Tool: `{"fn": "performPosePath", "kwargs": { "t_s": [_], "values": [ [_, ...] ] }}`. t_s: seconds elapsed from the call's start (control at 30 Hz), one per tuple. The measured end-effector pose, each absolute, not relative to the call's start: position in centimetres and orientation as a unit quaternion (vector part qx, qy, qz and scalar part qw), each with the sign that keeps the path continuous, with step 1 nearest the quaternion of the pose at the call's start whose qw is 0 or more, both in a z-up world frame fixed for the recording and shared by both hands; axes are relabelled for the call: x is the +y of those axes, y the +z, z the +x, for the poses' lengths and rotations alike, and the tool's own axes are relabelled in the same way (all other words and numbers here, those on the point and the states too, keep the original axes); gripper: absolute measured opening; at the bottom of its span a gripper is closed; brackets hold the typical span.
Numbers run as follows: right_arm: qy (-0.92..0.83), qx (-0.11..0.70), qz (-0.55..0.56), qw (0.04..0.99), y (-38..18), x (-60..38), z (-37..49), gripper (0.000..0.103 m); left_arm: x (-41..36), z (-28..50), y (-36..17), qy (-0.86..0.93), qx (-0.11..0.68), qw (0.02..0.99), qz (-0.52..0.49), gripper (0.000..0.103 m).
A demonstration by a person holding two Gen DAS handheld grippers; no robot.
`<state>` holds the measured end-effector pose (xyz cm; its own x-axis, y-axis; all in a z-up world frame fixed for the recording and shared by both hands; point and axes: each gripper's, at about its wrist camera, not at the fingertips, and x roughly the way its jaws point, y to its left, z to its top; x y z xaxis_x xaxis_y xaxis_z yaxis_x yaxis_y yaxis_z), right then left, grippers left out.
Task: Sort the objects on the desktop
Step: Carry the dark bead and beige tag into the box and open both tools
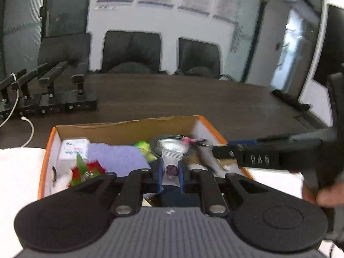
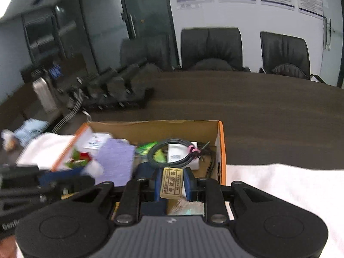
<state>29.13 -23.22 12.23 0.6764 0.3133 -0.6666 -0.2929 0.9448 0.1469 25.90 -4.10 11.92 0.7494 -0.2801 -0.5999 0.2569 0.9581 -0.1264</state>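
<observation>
An open cardboard box with an orange rim stands on a white cloth. It holds a purple cloth, a white carton, a green packet, a red-and-green item and a coiled black cable. My left gripper is above the box's near side, shut on a small clear bag with something purple inside. My right gripper is shut on a tan eraser pack with printed characters, above the box's near right part.
The dark wooden table stretches beyond the box. Black stands and a white cable sit far left, near a silver bottle. Black office chairs line the far edge. A hand holds the other gripper.
</observation>
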Motion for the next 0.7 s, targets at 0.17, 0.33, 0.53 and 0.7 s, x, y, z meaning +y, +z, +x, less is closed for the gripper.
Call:
{"fn": "performPosePath", "kwargs": {
  "t_s": [0.17,0.33,0.53,0.7],
  "values": [
    [0.129,0.413,-0.024,0.901,10.0,-21.3,33.4,0.042,-3.5,30.4,9.7,-0.113,0.370,0.922,-0.029,0.015],
    [0.119,0.419,-0.015,0.900,9.4,-21.5,34.1,0.043,-3.0,32.3,8.4,-0.115,0.394,0.911,-0.028,0.015],
    [0.125,0.423,-0.013,0.898,9.9,-21.7,33.5,0.049,-2.3,33.8,8.9,-0.108,0.408,0.904,-0.065,0.061],
    [0.131,0.432,0.004,0.892,10.8,-22.2,32.9,0.059,-1.4,32.2,11.0,-0.091,0.385,0.916,-0.069,0.094]
  ]
}}
